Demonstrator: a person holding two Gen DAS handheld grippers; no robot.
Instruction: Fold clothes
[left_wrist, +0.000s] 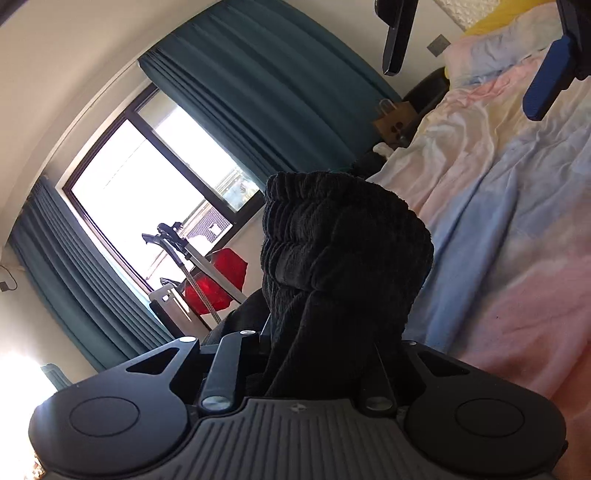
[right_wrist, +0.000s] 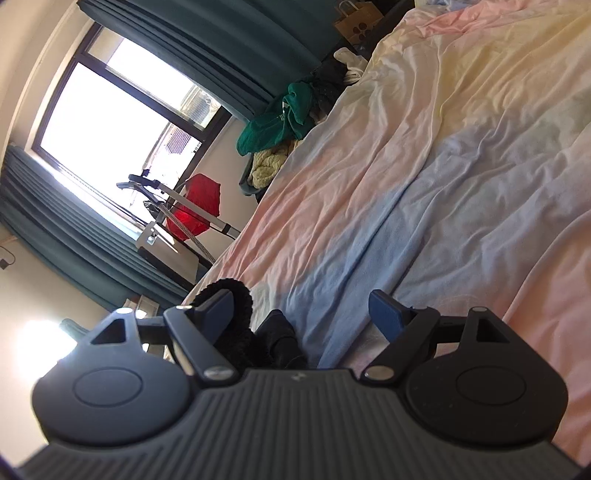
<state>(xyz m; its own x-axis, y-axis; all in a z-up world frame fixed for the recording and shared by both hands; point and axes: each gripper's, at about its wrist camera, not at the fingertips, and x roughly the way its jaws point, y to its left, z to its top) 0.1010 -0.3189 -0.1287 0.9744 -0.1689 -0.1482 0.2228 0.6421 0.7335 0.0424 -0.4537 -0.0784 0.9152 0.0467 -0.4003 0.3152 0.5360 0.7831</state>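
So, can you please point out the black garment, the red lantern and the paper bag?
black garment (left_wrist: 332, 258), left wrist view, its bunched ribbed part.
red lantern (right_wrist: 195, 210), right wrist view, its middle.
paper bag (right_wrist: 356, 20), right wrist view, its front face.

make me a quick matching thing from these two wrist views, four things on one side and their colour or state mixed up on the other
Things:
1. left gripper
2. right gripper
3. curtains
4. pile of clothes beside the bed

Colour or state:
A. dark teal, hanging by the window
B. shut on a black garment
C. green on top, pale yellow beneath
D. open, nothing between its fingers

Pairs: 1-B, 2-D, 3-A, 4-C
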